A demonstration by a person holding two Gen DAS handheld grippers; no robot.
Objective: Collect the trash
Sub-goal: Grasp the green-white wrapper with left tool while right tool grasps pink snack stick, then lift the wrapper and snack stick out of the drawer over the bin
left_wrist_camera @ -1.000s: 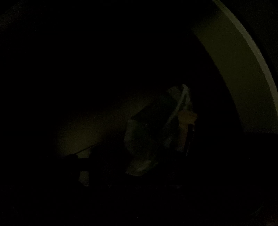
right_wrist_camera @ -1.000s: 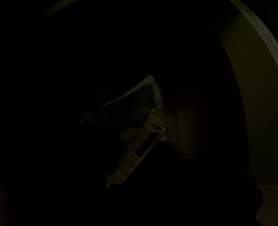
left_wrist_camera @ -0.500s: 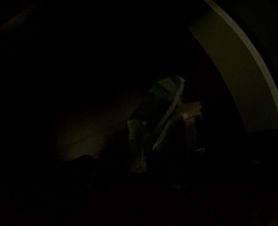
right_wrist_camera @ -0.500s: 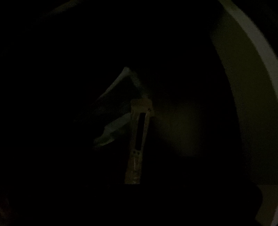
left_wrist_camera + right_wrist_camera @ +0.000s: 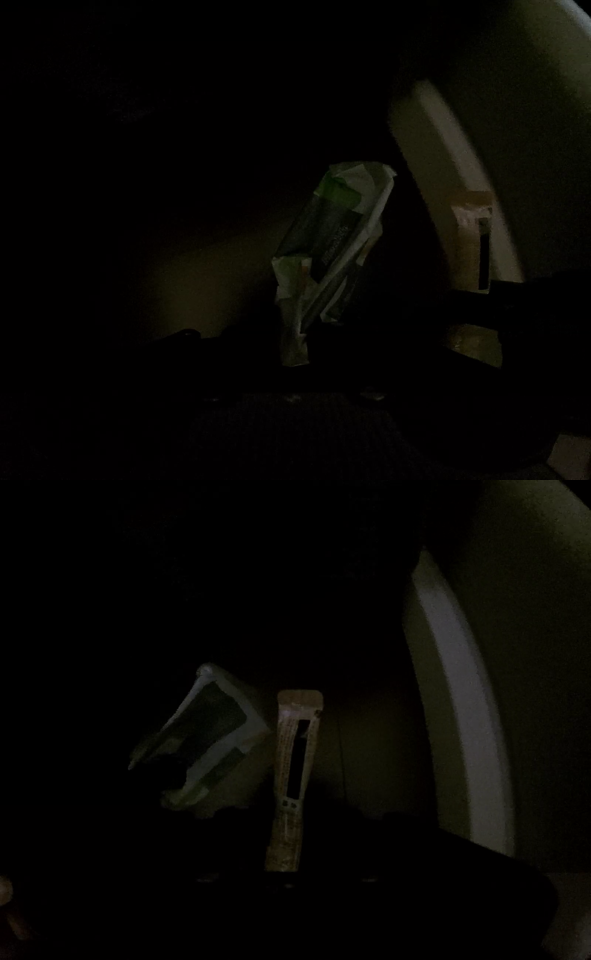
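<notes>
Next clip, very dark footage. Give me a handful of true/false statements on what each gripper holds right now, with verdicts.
1. The left gripper holds a crumpled green-and-white wrapper. True.
2. The right gripper is empty. False: a narrow tan sachet stands up from it.
3. The tan sachet is also visible in the left wrist view. True, at the right.
4. The scene is brightly lit. False: both views are nearly black.
</notes>
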